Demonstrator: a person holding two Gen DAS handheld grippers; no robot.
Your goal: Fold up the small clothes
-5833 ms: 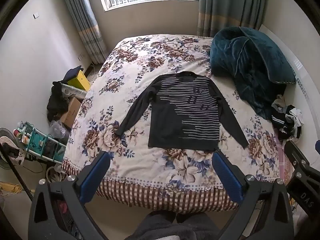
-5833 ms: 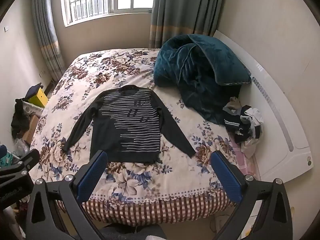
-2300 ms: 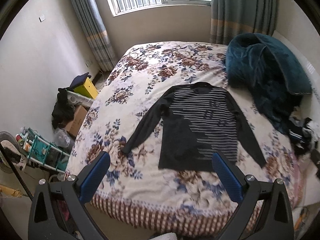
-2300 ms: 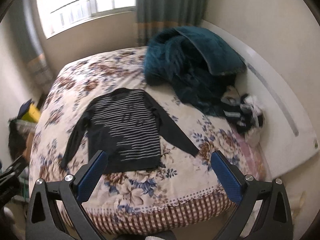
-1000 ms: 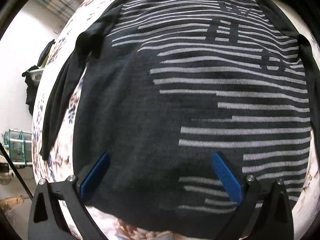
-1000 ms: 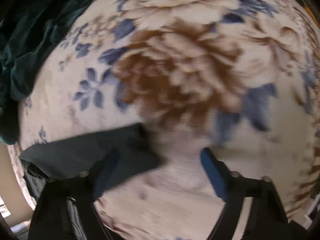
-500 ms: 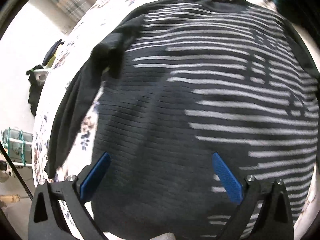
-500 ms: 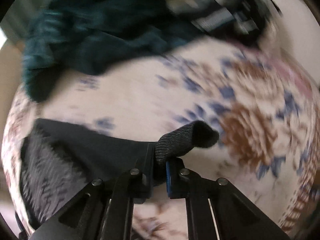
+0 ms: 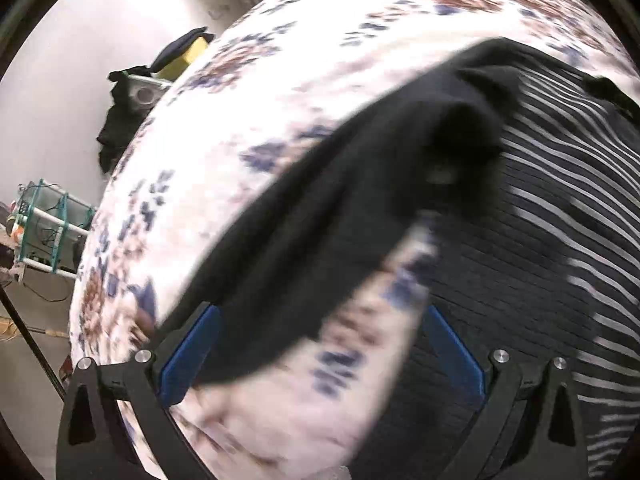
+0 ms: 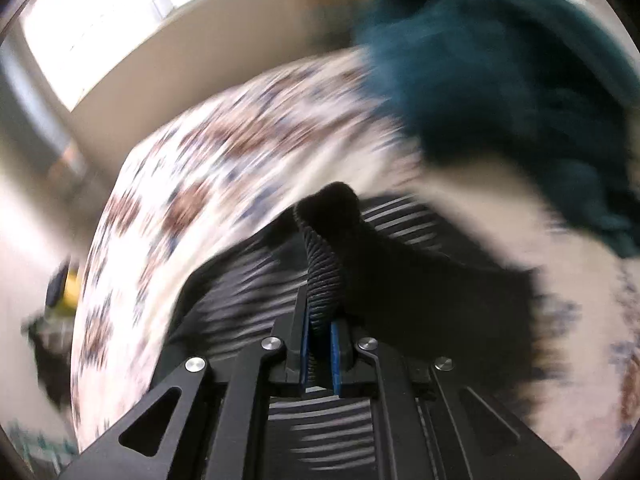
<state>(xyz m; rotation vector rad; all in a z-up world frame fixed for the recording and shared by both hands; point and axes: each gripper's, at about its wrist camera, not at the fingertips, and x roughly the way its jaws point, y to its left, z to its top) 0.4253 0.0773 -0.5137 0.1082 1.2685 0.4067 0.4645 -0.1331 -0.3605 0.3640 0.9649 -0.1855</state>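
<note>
**Inspector A:** Gripping is confirmed on the right side. The right gripper (image 10: pixel 320 354) has its fingers (image 10: pixel 306 344) nearly closed, with the ribbed cuff of the sweater (image 10: pixel 400 280) pinched between the blue pads. A second ago those fingers stood wide over the flat sleeve end on the bed; now the sleeve is lifted, its cuff standing toward 12 o'clock over the striped body.

**Inspector B:** And the left?

**Inspector A:** The left gripper (image 9: pixel 320 356) is wide open and holds nothing. Its view has shifted from the sweater's chest to the other sleeve (image 9: pixel 320 236), which runs from 1 o'clock down to 7 o'clock and passes between the fingers, beside the left pad. Contact cannot be confirmed; the frame is blurred.

**Inspector B:** Meaning for the task?

**Inspector A:** In my judgement, the first sleeve fold is under way and a second grasp is being lined up. The garment lies on the floral bed (image 9: pixel 260 100), with the teal blanket (image 10: pixel 500 72) at 1 o'clock in the right view.

**Inspector B:** Any writing?

**Inspector A:** None legible.
</note>
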